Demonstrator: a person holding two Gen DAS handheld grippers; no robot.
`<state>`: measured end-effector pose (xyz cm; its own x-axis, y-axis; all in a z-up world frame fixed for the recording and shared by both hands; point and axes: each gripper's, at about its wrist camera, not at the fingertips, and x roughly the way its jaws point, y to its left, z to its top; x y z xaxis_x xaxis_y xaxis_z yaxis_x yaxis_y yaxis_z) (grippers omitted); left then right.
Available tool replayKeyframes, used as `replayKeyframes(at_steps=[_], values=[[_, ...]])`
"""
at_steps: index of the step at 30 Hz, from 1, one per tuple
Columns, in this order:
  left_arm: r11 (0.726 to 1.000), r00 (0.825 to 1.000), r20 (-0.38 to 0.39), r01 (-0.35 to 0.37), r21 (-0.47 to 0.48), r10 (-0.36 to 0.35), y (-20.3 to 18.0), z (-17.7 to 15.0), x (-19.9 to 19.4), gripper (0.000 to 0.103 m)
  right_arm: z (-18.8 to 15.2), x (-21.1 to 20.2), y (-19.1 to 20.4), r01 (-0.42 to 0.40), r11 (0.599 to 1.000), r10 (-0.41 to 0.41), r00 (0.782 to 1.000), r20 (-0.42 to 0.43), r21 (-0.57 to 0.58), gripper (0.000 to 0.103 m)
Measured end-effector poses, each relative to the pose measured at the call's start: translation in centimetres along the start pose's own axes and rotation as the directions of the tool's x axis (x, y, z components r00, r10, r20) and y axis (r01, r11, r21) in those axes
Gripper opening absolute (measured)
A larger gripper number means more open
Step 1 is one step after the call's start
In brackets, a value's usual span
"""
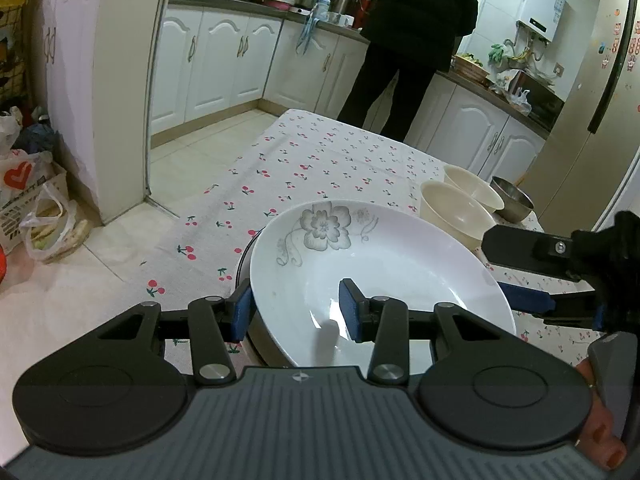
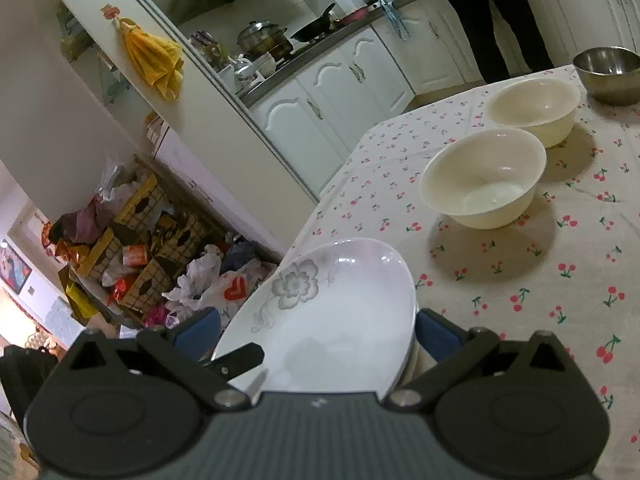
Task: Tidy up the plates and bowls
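Note:
A white plate (image 1: pixel 392 264) with a grey flower print rests on a dark-rimmed dish (image 1: pixel 245 264) at the near edge of the cherry-print table (image 1: pixel 320 152). My left gripper (image 1: pixel 297 312) is shut on the plate's near-left rim, with one pad outside the rim and the other inside on the sloping wall. My right gripper (image 2: pixel 318 334) stands wide open around the plate (image 2: pixel 340 312) at its right rim, one finger above and one below. Two cream bowls (image 2: pixel 484 176) (image 2: pixel 536 104) and a steel bowl (image 2: pixel 608 72) sit further back on the table.
A person in dark clothes (image 1: pixel 420 32) stands at the kitchen counter beyond the table. White cabinets (image 1: pixel 224 64) line the far wall. Bags and wire baskets of clutter (image 2: pixel 140 248) crowd the floor left of the table. A fridge door (image 1: pixel 600 120) rises at the right.

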<state>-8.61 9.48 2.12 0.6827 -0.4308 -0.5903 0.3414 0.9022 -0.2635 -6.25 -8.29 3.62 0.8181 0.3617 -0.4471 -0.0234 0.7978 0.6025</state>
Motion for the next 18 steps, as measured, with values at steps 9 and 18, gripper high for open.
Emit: replayKeyframes(at_steps=[9,18], values=[[1.0,1.0,0.001,0.01,0.002,-0.01,0.3,-0.3,-0.4,0.064,0.4,-1.2,-0.6,-0.014,1.0,0.014,0.999,0.035,-0.002,0.102],[0.999,0.999,0.0,0.042,0.021,-0.042,-0.3,-0.4,-0.9,0.09,1.3,-3.2,-2.2,0.005,1.0,-0.007,0.993,0.118,0.02,0.102]])
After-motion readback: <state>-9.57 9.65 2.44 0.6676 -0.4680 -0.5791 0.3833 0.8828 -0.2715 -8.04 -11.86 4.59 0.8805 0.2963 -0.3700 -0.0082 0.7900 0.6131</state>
